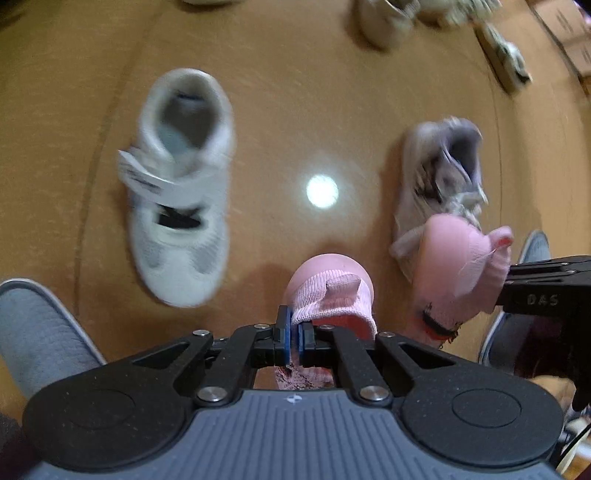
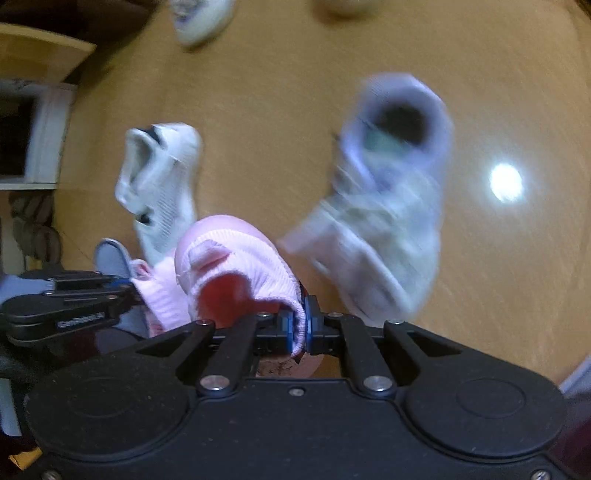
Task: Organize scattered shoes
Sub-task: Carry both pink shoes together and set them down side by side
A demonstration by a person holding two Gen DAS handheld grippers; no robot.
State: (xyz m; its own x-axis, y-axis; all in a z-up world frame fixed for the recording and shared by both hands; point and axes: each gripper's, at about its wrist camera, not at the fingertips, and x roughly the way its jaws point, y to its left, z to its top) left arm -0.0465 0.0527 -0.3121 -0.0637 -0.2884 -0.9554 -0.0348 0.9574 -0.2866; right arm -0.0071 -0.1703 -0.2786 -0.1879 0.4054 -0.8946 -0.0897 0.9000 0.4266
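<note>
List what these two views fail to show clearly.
- Lace-up shoe: motion blur in the right wrist view hides detail.
- Shoes at the top: cut by the left wrist view's edge.
- Pink shoes: soles hidden beneath, heels behind the left gripper and right gripper.

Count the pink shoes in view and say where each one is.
2. One pink shoe is clamped by its collar in the left gripper; the other pink shoe is clamped in the right gripper. More may be hidden outside both views.
</note>
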